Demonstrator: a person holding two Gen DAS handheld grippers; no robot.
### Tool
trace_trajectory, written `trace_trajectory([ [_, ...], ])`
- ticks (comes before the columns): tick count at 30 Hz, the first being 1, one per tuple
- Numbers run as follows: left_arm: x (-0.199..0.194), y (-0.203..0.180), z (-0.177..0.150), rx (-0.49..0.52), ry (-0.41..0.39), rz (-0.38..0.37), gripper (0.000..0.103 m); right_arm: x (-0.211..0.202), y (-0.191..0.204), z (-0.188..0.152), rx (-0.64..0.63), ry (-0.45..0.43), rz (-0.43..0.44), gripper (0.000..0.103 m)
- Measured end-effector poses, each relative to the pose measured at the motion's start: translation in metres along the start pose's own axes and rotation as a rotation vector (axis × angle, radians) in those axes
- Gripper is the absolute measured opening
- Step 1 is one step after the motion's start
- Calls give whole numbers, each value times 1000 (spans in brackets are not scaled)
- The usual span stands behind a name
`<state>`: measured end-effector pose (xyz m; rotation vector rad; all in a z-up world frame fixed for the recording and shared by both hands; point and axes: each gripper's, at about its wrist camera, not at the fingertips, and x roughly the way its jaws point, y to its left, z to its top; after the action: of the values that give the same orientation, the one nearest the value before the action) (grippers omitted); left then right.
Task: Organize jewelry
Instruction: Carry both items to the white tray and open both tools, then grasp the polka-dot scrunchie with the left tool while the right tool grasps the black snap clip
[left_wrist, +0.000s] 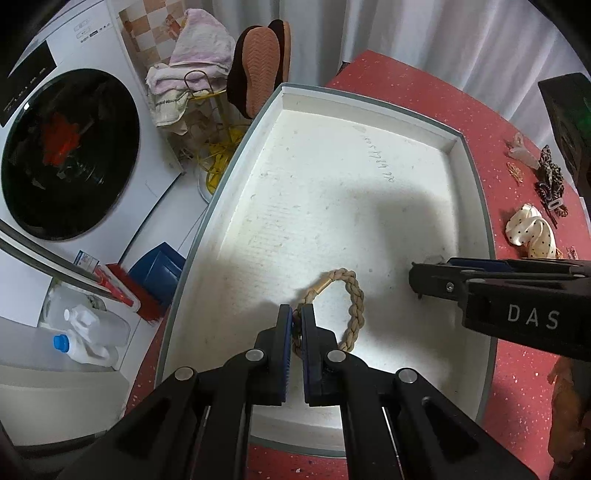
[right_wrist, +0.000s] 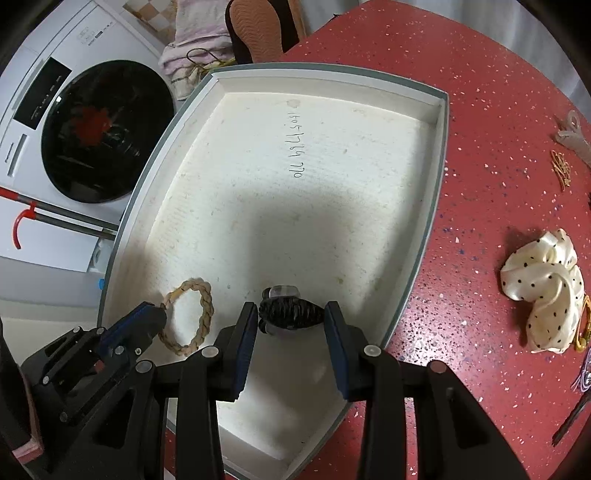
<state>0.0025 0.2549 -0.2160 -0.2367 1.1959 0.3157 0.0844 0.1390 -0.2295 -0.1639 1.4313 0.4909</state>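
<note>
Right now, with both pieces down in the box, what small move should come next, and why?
Probably open the left hand-held gripper and let go of the braided bracelet. It already lies flat on the floor of the white box, yet the jaws are shut on its near edge. The right hand-held gripper is already open around the dark hair clip, so only the bracelet is left to release.

Even indoor light, moderately bright. Broad soft grey shadow across middle of white tray (left_wrist: 369, 122) floor in both views; lower part beside it brightly lit. Washing machine (left_wrist: 70, 155) door glossy black, faint reflections. Strong fisheye bending: tray rim bows, black vignette in frame corners. Centre sharp; edges soft, slight compression blur. No harsh glare.
</note>
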Motion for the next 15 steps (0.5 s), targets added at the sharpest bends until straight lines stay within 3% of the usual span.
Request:
trace_trajectory([
  [2, -1, 0, 1, 0, 1, -1, 10, -2, 0, 2, 3, -4, 9, 50],
  [3, -1, 0, 1, -1, 2, 1, 49, -4, 0, 2, 5, -7, 15, 53],
  [4, -2, 1, 1, -10, 0, 13, 103, -5, -1, 3, 5, -10, 19, 54],
  [6, -11, 1, 0, -26, -57, 57, 102, -10, -1, 5, 9, -18, 24, 58],
  [13, -9, -6, -2, 3, -44, 79, 102, -32, -7, 8, 32, -65, 42, 58],
  [15, -12, -8, 0, 4, -47, 91, 102, -41, -11, 8, 43, -82, 40, 63],
])
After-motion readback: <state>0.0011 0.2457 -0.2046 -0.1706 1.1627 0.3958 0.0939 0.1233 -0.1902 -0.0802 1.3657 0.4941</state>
